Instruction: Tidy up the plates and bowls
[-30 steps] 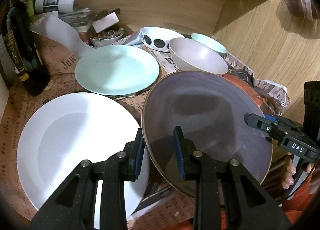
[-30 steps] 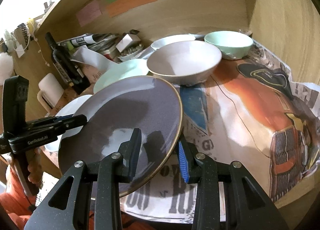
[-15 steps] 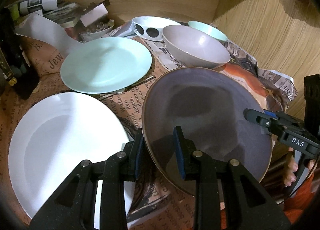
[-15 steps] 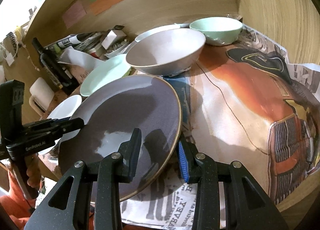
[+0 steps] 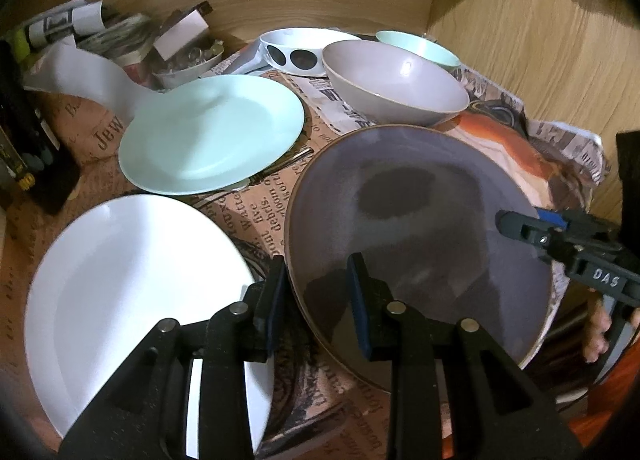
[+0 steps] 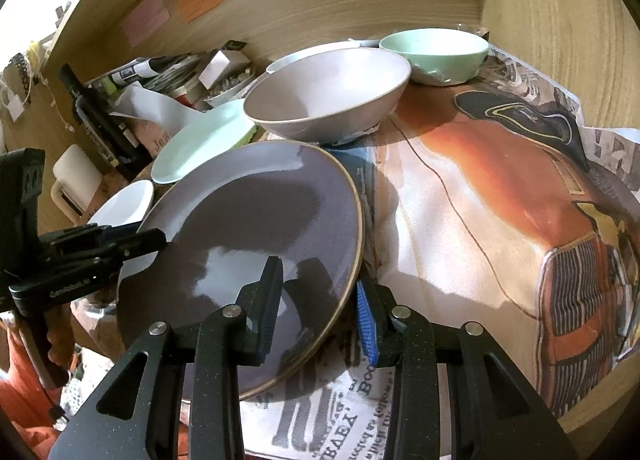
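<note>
A large grey-purple plate (image 5: 416, 220) with a thin gold rim is held between both grippers, tilted a little above the table. My left gripper (image 5: 318, 300) is shut on its left rim. My right gripper (image 6: 320, 304) is shut on its right rim; the plate (image 6: 248, 236) fills that view's left. A white plate (image 5: 132, 280) lies at the front left, a mint plate (image 5: 216, 132) behind it. A grey bowl (image 5: 394, 80), a mint bowl (image 5: 418, 46) and a white spotted bowl (image 5: 300, 46) stand at the back.
Newspaper (image 6: 500, 196) covers the table. Wooden walls close the back and right. Clutter sits at the back left: a small dish of bits (image 5: 188, 60), rolled papers (image 5: 68, 24) and a dark bottle (image 6: 96, 116).
Both grippers have carried the grey-purple plate forward, closer to the bowls at the back. Their grip on the rim has not changed.
</note>
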`<action>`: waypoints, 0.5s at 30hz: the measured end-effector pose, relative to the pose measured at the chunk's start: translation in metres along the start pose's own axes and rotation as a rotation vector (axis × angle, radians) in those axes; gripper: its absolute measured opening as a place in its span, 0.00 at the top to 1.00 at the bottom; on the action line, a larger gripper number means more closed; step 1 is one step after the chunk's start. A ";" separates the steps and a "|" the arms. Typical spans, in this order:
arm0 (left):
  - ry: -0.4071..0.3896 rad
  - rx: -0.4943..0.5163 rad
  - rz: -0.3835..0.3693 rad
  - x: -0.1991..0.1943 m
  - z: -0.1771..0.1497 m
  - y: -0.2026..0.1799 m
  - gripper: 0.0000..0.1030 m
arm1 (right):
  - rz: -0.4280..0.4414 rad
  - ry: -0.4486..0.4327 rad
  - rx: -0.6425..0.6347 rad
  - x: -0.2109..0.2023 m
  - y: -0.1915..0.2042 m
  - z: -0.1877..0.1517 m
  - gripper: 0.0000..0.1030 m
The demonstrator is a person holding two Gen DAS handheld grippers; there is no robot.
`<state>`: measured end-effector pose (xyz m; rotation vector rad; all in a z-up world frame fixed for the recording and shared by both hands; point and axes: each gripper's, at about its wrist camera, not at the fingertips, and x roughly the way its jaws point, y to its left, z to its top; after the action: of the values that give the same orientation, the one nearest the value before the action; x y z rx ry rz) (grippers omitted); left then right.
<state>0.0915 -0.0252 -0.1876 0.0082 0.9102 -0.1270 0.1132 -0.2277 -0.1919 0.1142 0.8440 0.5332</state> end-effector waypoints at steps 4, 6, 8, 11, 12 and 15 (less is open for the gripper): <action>-0.010 0.024 0.023 -0.001 -0.001 -0.003 0.72 | -0.004 0.003 -0.001 0.000 0.001 0.000 0.69; -0.017 0.020 0.020 -0.003 -0.001 -0.002 0.70 | -0.008 0.005 0.000 0.000 0.001 0.001 0.69; -0.036 0.022 0.025 -0.007 0.000 -0.002 0.69 | -0.029 0.001 -0.010 -0.002 0.002 0.002 0.69; -0.079 0.037 0.050 -0.019 0.002 -0.001 0.61 | -0.053 -0.018 -0.021 -0.010 0.002 0.005 0.61; -0.097 0.037 0.053 -0.023 0.003 -0.001 0.59 | -0.065 -0.034 -0.024 -0.013 0.002 0.006 0.49; -0.173 0.023 0.062 -0.044 0.005 0.005 0.48 | -0.087 -0.106 -0.029 -0.029 0.003 0.011 0.43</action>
<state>0.0691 -0.0155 -0.1500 0.0457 0.7348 -0.0792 0.1042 -0.2385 -0.1635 0.0777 0.7345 0.4534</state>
